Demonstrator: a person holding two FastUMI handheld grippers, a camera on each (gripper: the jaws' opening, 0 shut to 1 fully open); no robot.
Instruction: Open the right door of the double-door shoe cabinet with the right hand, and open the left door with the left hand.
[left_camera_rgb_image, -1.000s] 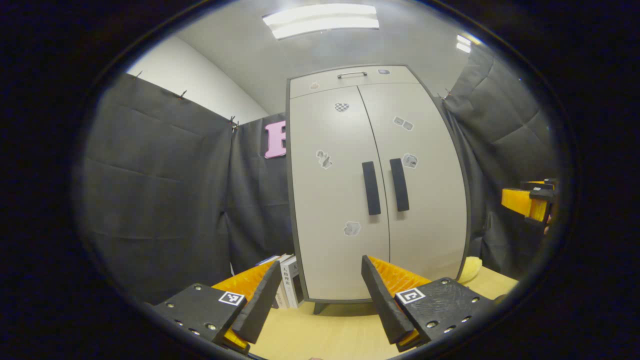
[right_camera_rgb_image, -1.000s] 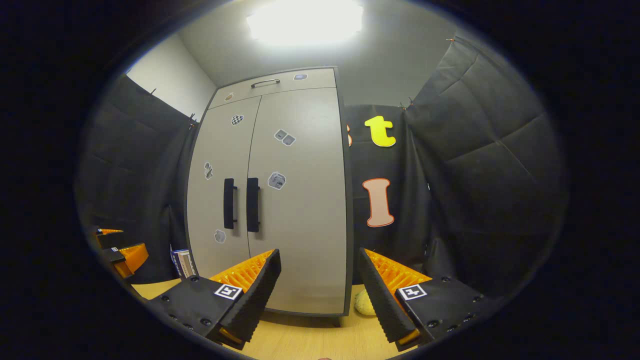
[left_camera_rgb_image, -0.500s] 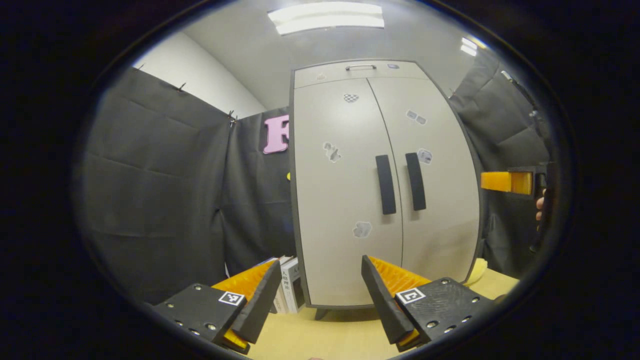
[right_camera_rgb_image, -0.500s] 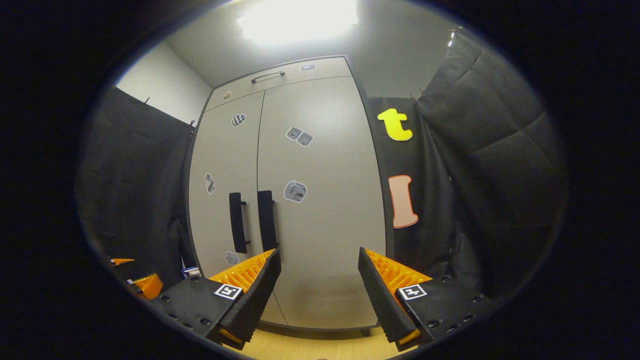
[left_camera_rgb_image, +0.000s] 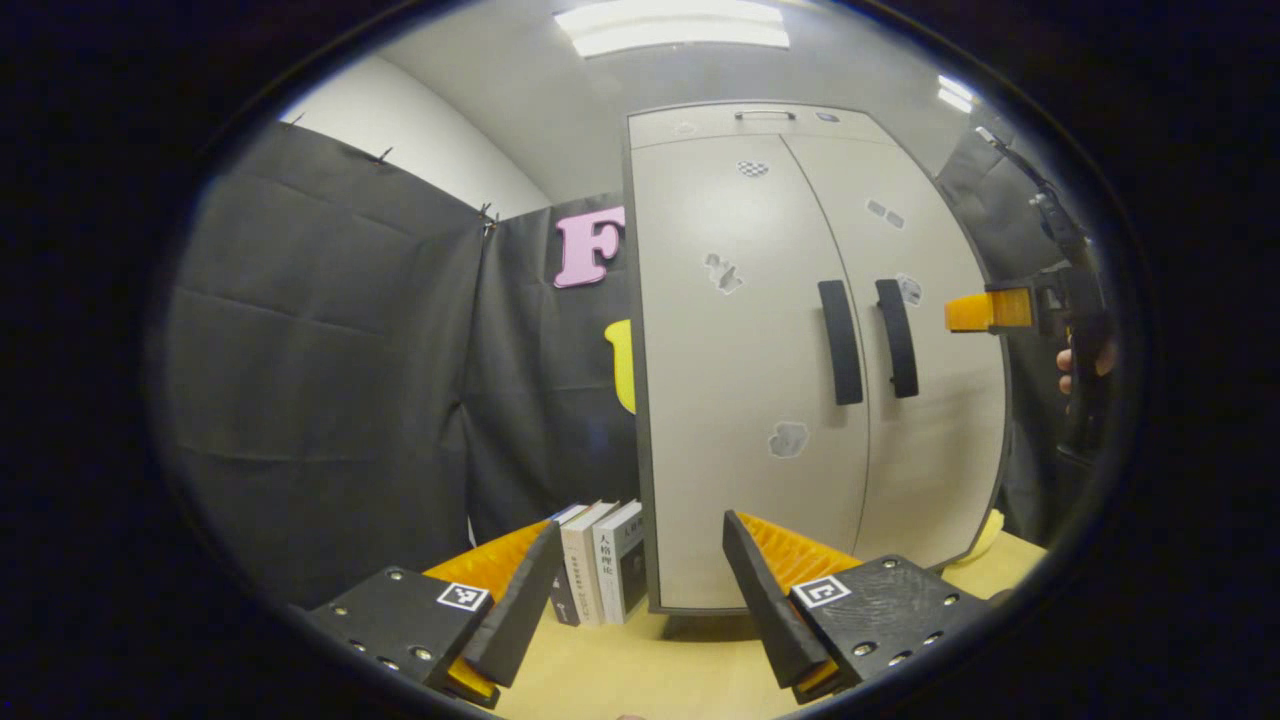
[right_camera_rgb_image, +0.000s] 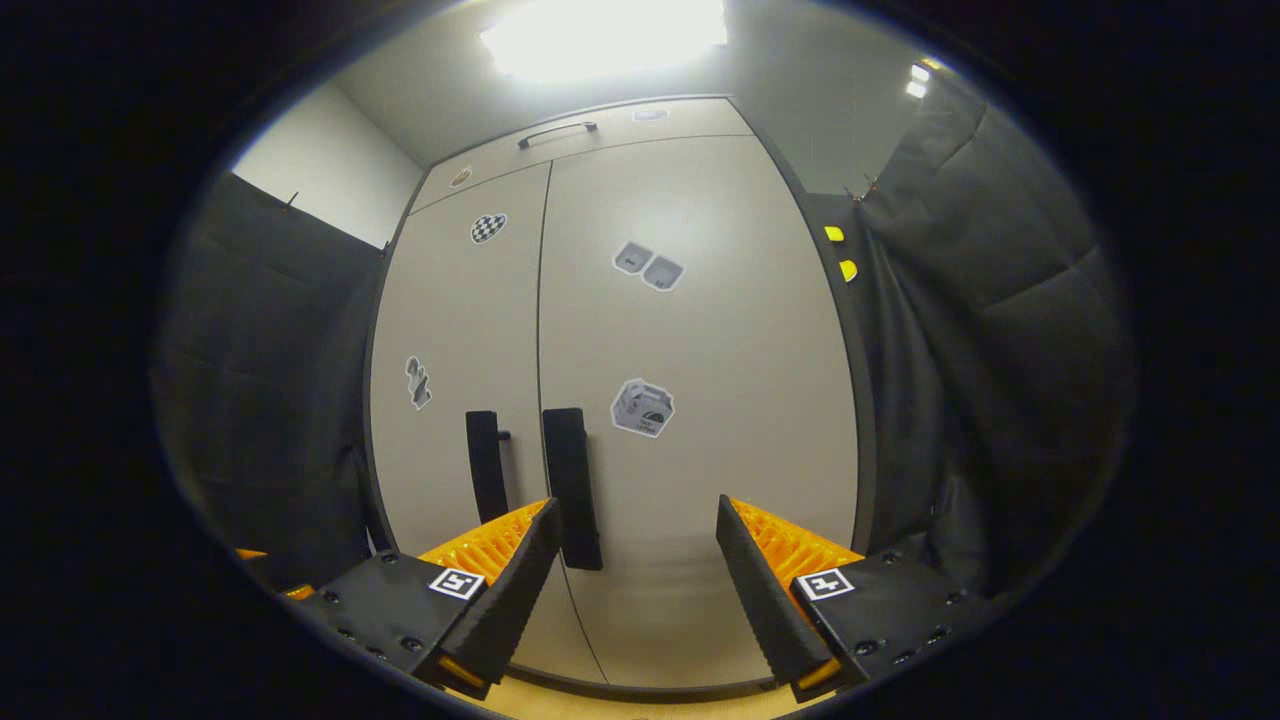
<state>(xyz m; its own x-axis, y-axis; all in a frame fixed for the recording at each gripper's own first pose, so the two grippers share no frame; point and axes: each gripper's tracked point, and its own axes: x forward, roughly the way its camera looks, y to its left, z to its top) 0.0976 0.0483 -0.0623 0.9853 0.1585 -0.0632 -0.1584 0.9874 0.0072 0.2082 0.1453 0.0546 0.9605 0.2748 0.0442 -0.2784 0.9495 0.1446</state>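
Cabinet doors both shut, jaws spread and empty

Cabinet base is partly cut off: in the right gripper view its bottom edge is masked at lower centre by the right gripper (right_camera_rgb_image: 637, 575), and the foot is seen only as a dark stub in the left gripper view. A yellow soft object (left_camera_rgb_image: 988, 533) at the cabinet's lower right corner is mostly hidden behind it; what it is cannot be told. Stickers on the doors are too small to be made out.

Shoe cabinet (left_camera_rgb_image: 780, 250) is placed right of centre in the left gripper view: flat pale panels, dark edging, matte finish. A drawer front with a slim metal pull is seen along its top. Left door handle (left_camera_rgb_image: 841, 342) and right door handle (left_camera_rgb_image: 898, 338) are dark upright bars set side by side along the centre seam. Table (left_camera_rgb_image: 650, 670) is light wood-grain. Three books (left_camera_rgb_image: 600, 575) are stood upright just beside the cabinet's left side.

Left gripper (left_camera_rgb_image: 637, 590): jaws held wide apart, nothing gripped, well short of the cabinet. Right gripper: jaws likewise spread, nothing touched; right door handle (right_camera_rgb_image: 572, 485) is seen just above its left finger, lower centre of frame. At the far right of the left gripper view, the right gripper is seen held by a hand (left_camera_rgb_image: 1075, 365), level with the handles.
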